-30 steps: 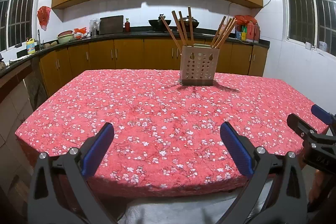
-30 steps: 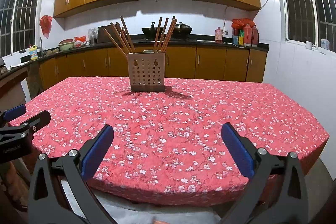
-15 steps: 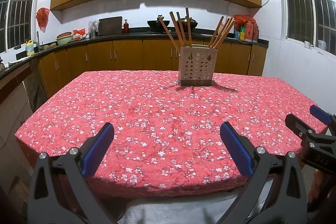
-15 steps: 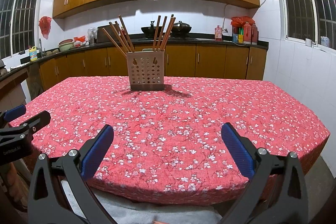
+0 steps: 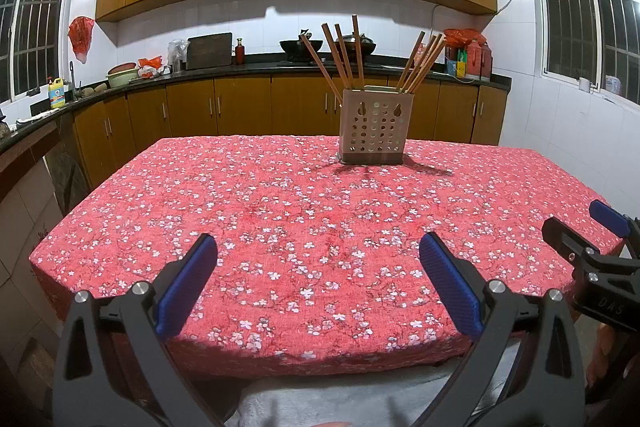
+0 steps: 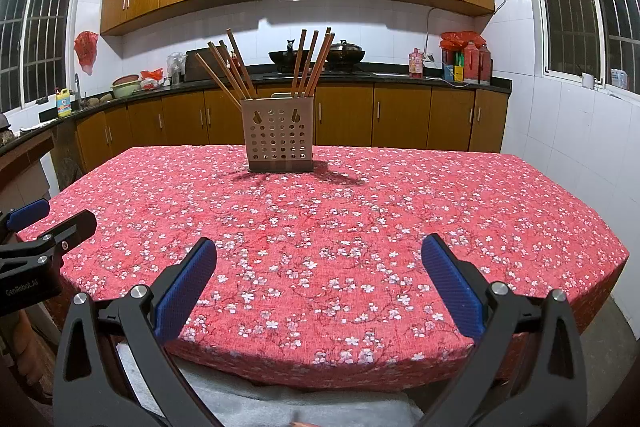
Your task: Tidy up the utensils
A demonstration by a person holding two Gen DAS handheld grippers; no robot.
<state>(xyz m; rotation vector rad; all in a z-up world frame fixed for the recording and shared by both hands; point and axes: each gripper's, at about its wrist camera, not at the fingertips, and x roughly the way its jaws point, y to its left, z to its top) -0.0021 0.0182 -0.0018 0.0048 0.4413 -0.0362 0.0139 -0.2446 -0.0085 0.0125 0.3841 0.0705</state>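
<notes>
Claws left [image 5: 318,281] and right [image 6: 319,281] hang spread at the near table [image 5: 280,211] edge, holder [image 5: 372,133] well beyond.

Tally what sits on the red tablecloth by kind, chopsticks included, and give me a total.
Utensil holder: 1
Chopsticks in the left cluster: 4
Chopsticks in the right cluster: about 4; they overlap, so the count is approximate
Total: about 9 things on the tablecloth

A red cloth with small white flowers [image 5: 304,227] covers the table; at 12 o'clock stands a beige holder with round holes [image 5: 373,131] holding brown wooden chopsticks [image 5: 340,61].
</notes>
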